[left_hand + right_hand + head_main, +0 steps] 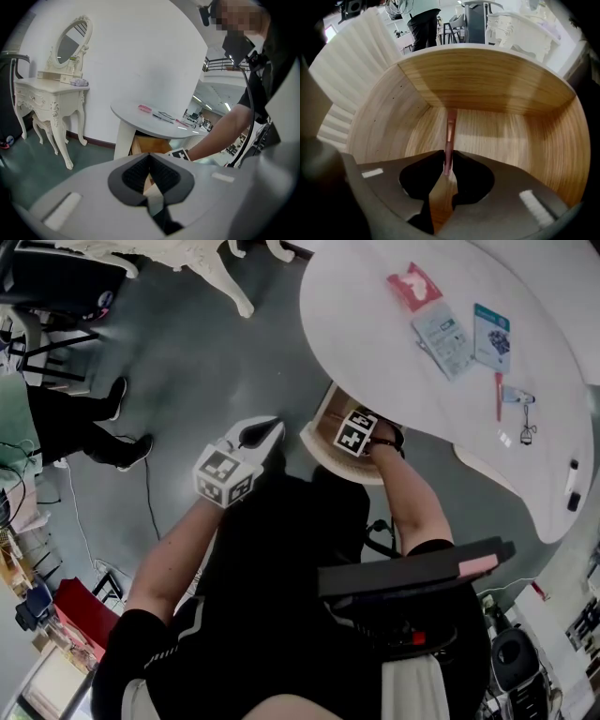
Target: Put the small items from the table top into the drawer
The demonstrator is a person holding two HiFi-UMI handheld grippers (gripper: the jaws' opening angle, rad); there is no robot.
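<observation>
The wooden drawer (314, 439) stands pulled out under the round white table (375, 343). My right gripper (354, 432) points straight down into it. In the right gripper view the gripper (447, 163) is shut on a thin pink pen (450, 129), whose far end touches the drawer floor by the back wall (487, 79). My left gripper (267, 434) hangs shut and empty over the grey floor, left of the drawer; its pads (136, 173) meet at the tips. On the table lie a red packet (413, 285), a white card (442, 337), a teal card (491, 337), a red pen (499, 395) and keys (525, 418).
A black-and-white marker (573, 486) lies near the table's right edge. A person's legs (84, 418) stand at the left, with a cable on the floor nearby. A white dressing table (51, 93) stands by the wall. A black chair armrest (412, 573) is close below my right arm.
</observation>
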